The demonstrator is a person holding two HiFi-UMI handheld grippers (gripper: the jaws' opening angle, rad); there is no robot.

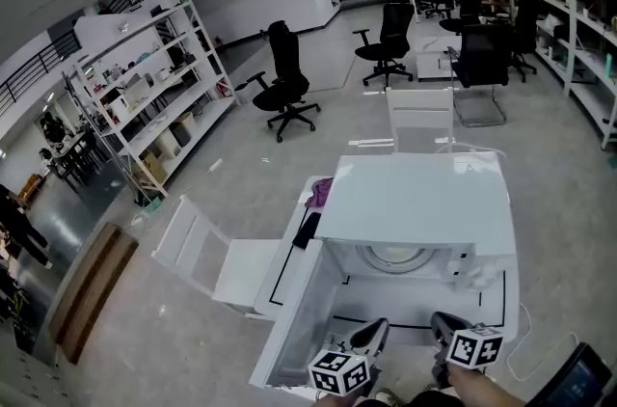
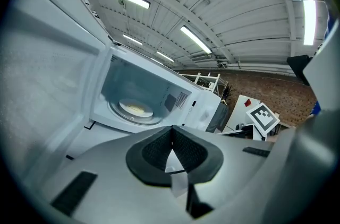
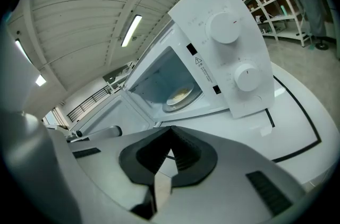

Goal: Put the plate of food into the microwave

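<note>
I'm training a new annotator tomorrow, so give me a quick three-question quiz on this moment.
1. True or false: the plate of food sits inside the microwave.
2. The microwave's door is: A) swung open, B) closed, C) taken off.
3. Fill in: the left gripper and the right gripper both have their jaws ____, with nothing between them.

Key: 1 true; 2 A; 3 shut.
</note>
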